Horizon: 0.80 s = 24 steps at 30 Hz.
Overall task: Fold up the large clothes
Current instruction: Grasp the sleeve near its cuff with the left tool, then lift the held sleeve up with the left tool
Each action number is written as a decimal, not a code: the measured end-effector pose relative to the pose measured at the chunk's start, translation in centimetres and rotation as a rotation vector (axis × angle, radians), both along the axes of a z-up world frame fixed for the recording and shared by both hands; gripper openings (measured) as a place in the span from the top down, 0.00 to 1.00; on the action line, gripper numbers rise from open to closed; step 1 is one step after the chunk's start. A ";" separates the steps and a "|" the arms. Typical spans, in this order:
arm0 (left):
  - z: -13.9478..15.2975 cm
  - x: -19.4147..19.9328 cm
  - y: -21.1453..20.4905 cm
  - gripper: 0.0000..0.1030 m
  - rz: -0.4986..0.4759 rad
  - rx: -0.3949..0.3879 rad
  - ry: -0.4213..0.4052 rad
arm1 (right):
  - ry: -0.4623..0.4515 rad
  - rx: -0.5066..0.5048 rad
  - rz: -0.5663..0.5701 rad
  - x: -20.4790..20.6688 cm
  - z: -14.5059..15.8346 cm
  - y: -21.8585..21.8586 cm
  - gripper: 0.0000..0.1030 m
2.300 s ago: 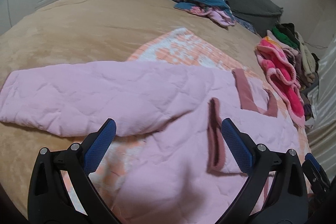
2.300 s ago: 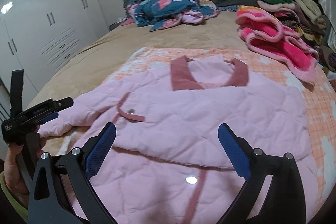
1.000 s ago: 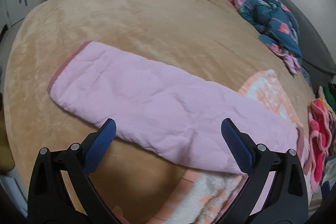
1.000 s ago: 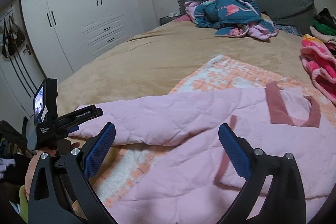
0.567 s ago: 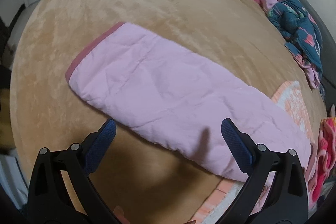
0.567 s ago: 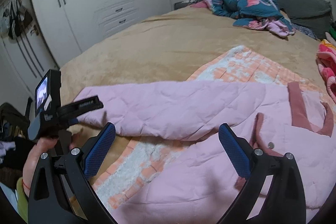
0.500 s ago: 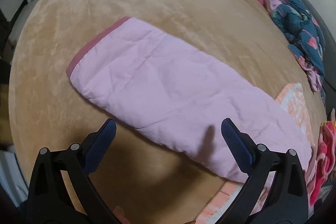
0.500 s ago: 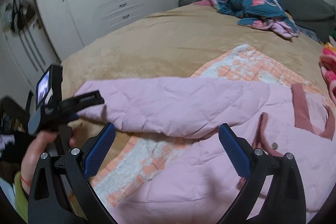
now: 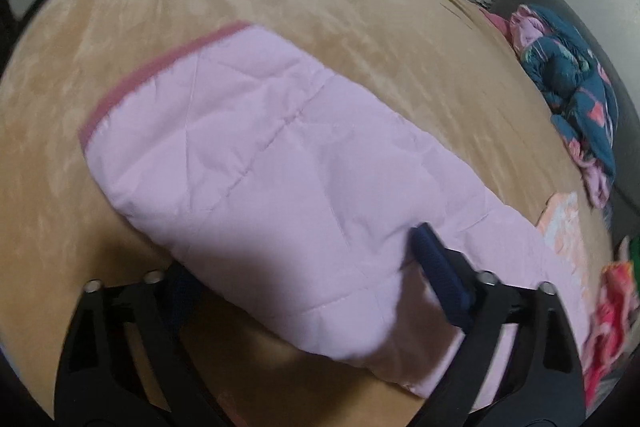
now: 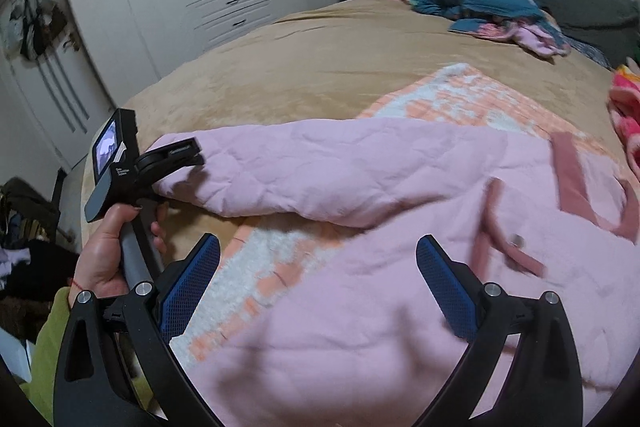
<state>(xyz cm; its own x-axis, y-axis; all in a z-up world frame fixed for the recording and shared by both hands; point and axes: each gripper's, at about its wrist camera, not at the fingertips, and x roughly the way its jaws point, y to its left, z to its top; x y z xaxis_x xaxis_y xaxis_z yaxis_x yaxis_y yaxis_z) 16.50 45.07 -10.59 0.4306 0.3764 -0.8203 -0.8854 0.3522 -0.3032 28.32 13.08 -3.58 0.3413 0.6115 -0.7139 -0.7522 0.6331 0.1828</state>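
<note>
We're grabbing the sleeve point(image 9: 280, 167), left gripper point(image 9: 304, 267) jaws just been closing round it, right gripper point(image 10: 320, 279) wide open, next we fold it across the jacket point(image 10: 400, 307).

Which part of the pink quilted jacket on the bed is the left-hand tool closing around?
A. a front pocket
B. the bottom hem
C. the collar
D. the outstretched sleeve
D. In the left wrist view the left gripper straddles the sleeve, one blue finger on top and the other under the near edge; its jaws have just been closing with the sleeve between them. The collar lies far off.
</note>
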 end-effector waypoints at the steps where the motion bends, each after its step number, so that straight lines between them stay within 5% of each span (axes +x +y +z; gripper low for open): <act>1: 0.7 0.0 -0.2 0.52 -0.006 0.045 0.011 | 0.007 0.014 -0.014 0.1 0.1 -0.8 0.05; 3: 2.5 -0.5 -0.6 0.68 -0.011 0.103 -0.023 | 0.011 0.035 -0.060 0.4 0.3 -2.9 0.05; 8: 7.2 -0.9 -2.5 0.85 -0.062 0.217 -0.111 | 0.024 0.092 -0.171 0.6 0.7 -7.9 0.05; 24: 16.4 0.2 -11.8 0.89 -0.322 0.362 -0.361 | 0.068 0.185 -0.380 0.0 0.4 -19.4 0.05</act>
